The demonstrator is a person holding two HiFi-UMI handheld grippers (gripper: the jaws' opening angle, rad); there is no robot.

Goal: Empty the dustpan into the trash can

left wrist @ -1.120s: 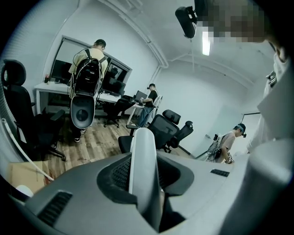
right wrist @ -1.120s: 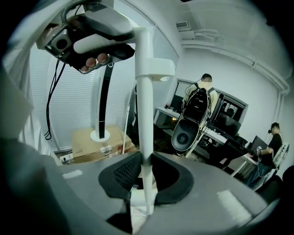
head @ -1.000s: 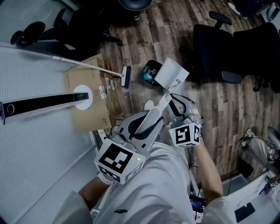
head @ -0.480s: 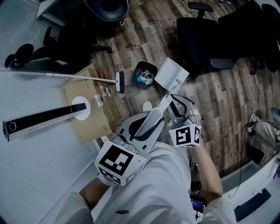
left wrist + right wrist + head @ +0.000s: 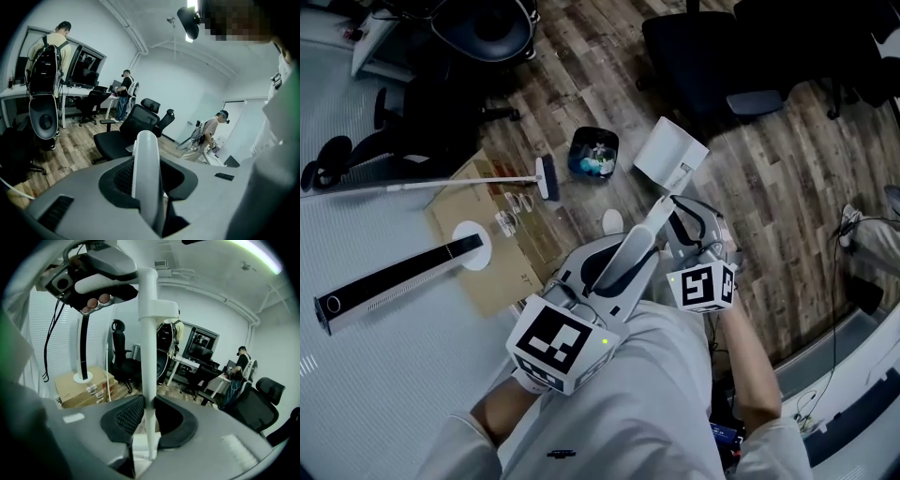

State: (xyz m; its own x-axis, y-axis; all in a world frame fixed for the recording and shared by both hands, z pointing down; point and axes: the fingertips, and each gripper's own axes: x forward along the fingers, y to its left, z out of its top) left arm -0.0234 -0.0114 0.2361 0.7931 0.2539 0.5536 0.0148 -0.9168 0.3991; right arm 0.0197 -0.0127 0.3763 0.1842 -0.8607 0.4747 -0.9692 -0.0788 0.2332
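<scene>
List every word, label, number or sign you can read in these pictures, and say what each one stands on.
No text can be read anywhere in these views.
Labels on the cardboard box: too small and blurred to read.
Small label on the dustpan: too small to read.
Marker cubes: only black-and-white square patterns, no letters or numbers.

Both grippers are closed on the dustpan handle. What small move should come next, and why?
Probably carry the dustpan leftward in the head view until it is above the trash can. The left gripper and right gripper both clamp its handle, but the pan hangs beside the can, not over it, so tipping now would likely spill onto the floor.
</scene>
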